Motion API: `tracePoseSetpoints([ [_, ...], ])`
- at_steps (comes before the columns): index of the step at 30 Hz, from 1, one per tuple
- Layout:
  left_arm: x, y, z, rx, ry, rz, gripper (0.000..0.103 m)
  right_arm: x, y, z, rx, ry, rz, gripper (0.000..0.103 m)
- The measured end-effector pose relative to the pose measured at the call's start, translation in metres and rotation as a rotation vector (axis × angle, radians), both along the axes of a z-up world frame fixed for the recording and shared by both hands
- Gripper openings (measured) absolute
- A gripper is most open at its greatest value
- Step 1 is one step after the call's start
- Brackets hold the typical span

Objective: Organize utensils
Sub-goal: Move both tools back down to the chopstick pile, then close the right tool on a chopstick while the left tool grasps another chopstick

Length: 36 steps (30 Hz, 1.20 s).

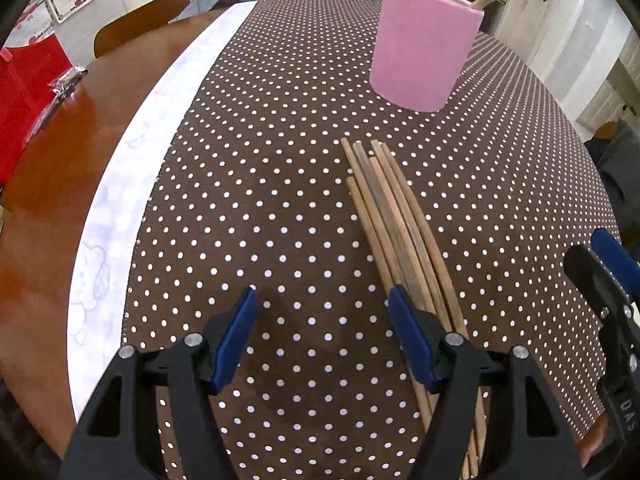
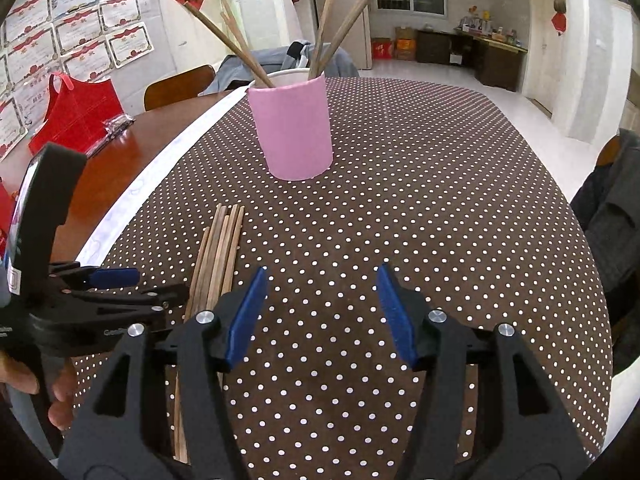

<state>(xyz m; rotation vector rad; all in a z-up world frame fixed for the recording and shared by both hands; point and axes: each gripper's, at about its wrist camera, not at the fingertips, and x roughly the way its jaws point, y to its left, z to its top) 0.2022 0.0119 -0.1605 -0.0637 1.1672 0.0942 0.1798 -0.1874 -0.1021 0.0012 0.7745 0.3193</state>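
Observation:
A pink cup [image 1: 424,44] stands upright on the dotted brown cloth [image 1: 280,208] with several wooden chopsticks [image 2: 340,20] in it; it also shows in the right wrist view [image 2: 294,128]. A bundle of several loose chopsticks [image 1: 396,216] lies flat on the cloth in front of the cup, also in the right wrist view [image 2: 218,252]. My left gripper [image 1: 322,312] is open and empty, its right finger over the bundle's near part. My right gripper [image 2: 322,292] is open and empty, just right of the bundle. Each gripper shows at the other view's edge [image 1: 608,280] [image 2: 116,284].
A white strip [image 1: 132,184] borders the cloth's left side over a brown wooden table [image 1: 52,184]. A red bag [image 2: 76,112] and a small dark packet [image 2: 116,124] lie on the table's left. A chair [image 2: 178,84] with grey clothing [image 2: 280,56] stands behind the table.

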Motion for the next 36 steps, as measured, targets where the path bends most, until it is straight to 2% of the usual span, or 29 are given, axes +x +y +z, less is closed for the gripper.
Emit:
tracePoseSetpoints([
  [9,0.003,-0.006,0.003,0.017,-0.005,0.002,0.067,0.004,-0.004,-0.003,0.011,0.006,0.002,0.057],
  [19,0.002,-0.017,0.007,0.096,0.008,-0.037,0.067,0.005,-0.007,-0.002,0.020,0.007,0.010,0.058],
  [25,0.001,-0.018,0.008,0.086,0.013,-0.018,0.067,0.008,-0.010,-0.003,0.025,0.012,0.005,0.058],
  [27,0.008,-0.016,0.002,0.059,0.047,-0.023,0.068,0.007,-0.009,-0.002,0.027,0.009,0.007,0.058],
  [29,0.012,-0.012,-0.002,0.044,0.045,0.000,0.069,0.007,-0.009,0.000,0.027,0.006,0.009,0.058],
  [31,0.013,-0.012,-0.005,0.043,0.039,-0.022,0.069,0.006,-0.009,0.001,0.025,0.005,0.011,0.058],
  [33,0.012,-0.008,-0.009,0.033,0.035,-0.041,0.067,0.007,-0.007,0.000,0.012,0.013,0.022,0.058],
  [35,0.009,-0.003,-0.011,0.031,0.029,-0.063,0.059,0.009,-0.004,-0.001,-0.006,0.019,0.032,0.058],
  [36,0.010,0.000,-0.011,0.031,0.028,-0.067,0.050,0.011,-0.001,-0.002,-0.016,0.026,0.040,0.058],
])
